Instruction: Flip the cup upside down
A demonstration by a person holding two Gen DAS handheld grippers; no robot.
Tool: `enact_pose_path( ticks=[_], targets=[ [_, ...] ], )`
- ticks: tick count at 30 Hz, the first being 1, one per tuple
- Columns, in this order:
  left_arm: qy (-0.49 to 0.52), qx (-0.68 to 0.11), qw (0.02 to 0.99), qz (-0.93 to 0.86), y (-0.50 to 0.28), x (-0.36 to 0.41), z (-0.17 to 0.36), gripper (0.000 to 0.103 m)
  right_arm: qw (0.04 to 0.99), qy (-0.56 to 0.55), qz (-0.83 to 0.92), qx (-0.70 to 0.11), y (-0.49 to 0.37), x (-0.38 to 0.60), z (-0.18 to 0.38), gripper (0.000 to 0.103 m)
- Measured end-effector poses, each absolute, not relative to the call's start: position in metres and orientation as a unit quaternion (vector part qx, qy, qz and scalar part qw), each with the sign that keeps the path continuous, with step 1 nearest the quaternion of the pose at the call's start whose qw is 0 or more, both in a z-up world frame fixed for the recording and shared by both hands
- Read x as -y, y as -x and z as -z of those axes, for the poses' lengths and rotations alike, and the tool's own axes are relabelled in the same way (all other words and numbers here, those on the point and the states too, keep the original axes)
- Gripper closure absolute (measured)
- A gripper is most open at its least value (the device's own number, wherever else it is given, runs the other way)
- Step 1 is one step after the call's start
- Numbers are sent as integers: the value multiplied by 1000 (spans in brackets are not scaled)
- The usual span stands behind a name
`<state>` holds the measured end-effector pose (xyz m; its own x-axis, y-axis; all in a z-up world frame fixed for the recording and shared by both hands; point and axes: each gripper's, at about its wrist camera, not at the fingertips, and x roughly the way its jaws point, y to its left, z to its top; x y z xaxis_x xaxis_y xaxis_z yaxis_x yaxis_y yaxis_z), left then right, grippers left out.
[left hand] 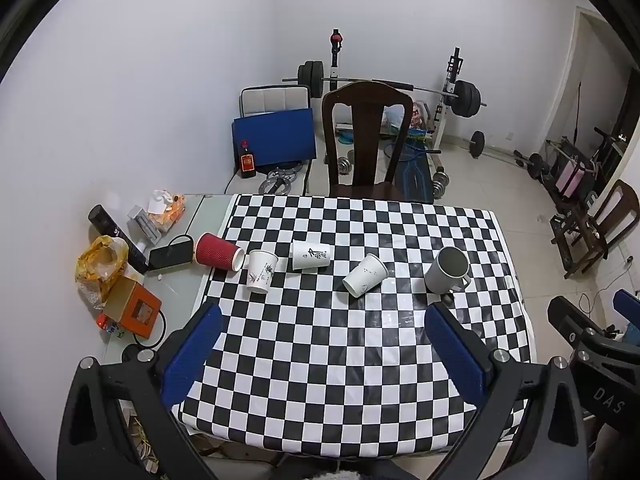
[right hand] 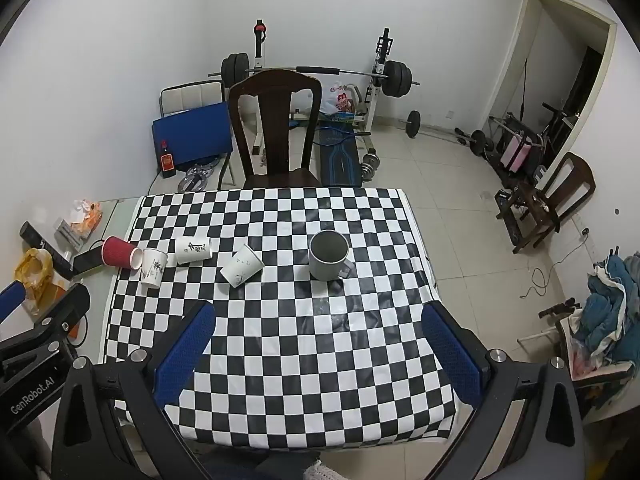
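Note:
A row of cups sits on the checkered cloth. A red ribbed cup lies on its side at the left. A white paper cup stands upright beside it. A printed white cup lies on its side. Another white paper cup lies tilted. A grey mug stands upright with its mouth up. My left gripper and right gripper are open and empty, above the near half of the table.
Clutter lies left of the cloth: an orange box, a yellow bag, a black phone, a dark tube. A dark wooden chair stands behind the table. Weights and a barbell rack fill the back.

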<state>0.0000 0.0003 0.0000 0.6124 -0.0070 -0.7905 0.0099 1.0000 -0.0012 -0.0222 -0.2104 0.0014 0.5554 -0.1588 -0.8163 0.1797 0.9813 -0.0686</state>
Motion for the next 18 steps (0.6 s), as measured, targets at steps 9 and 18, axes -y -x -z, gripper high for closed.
enact_pose_path(
  ticks=[9, 18],
  targets=[
    [-3, -442, 897, 6, 0, 0, 1, 0, 882, -13, 95, -462, 23, 211, -2, 0],
    [-3, -442, 897, 5, 0, 0, 0, 0, 882, -13, 95, -462, 23, 211, -3, 0]
  ],
)
